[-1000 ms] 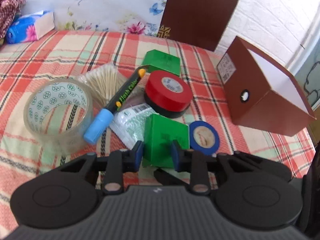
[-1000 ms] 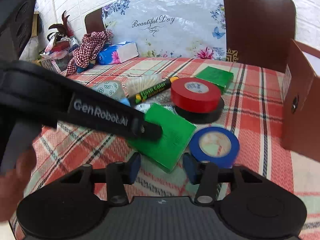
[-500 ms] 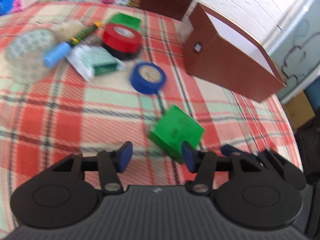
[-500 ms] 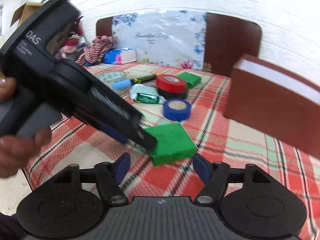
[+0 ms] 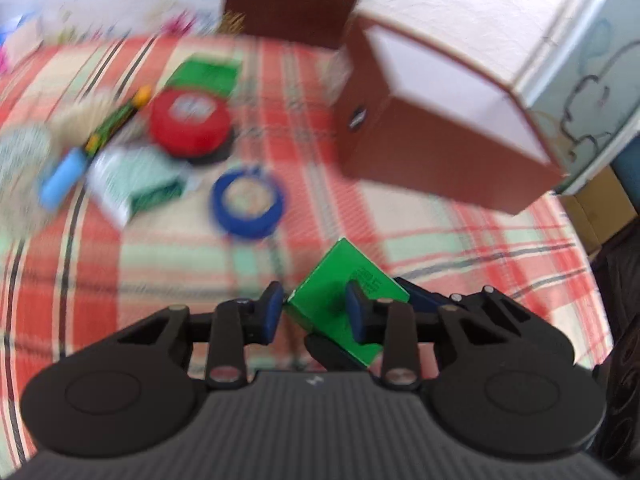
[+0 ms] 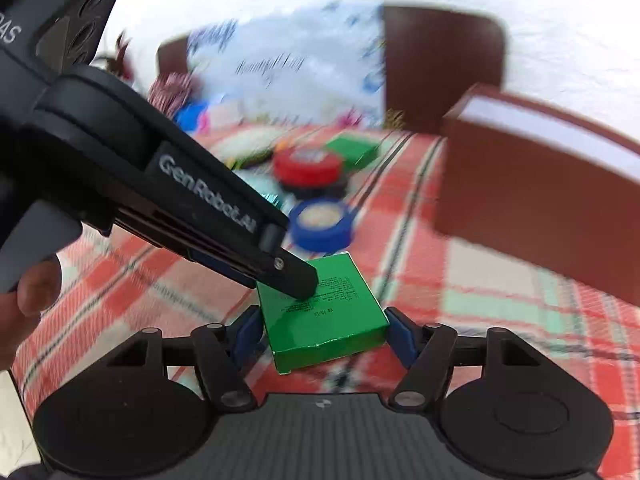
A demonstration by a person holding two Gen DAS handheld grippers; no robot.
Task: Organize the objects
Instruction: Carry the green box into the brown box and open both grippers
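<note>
A flat green box [image 5: 344, 280] [image 6: 320, 320] sits low over the checked tablecloth [image 5: 440, 232], caught between both grippers. My left gripper [image 5: 314, 312] has its jaws closing on the box's flat faces. In the right wrist view its upper finger [image 6: 298, 282] lies on the printed top. My right gripper [image 6: 322, 334] has its jaws closing too, and the blue pads meet the box's two side edges. In the left wrist view one blue finger [image 5: 420, 302] of the right gripper shows behind the box.
An open brown carton [image 5: 400, 148] [image 6: 540, 208] stands at the right. Further back lie a blue tape roll [image 5: 248, 204], a red tape roll [image 5: 190, 120], a second green box [image 5: 204, 74], a marker [image 5: 92, 140] and a white-green packet [image 5: 132, 184]. A hand [image 6: 24, 300] holds the left gripper.
Half a second ago both grippers stood wide around the green box; now both have narrowed onto it. The left view has swung back toward the pile, and the box sits closer to the right camera.
</note>
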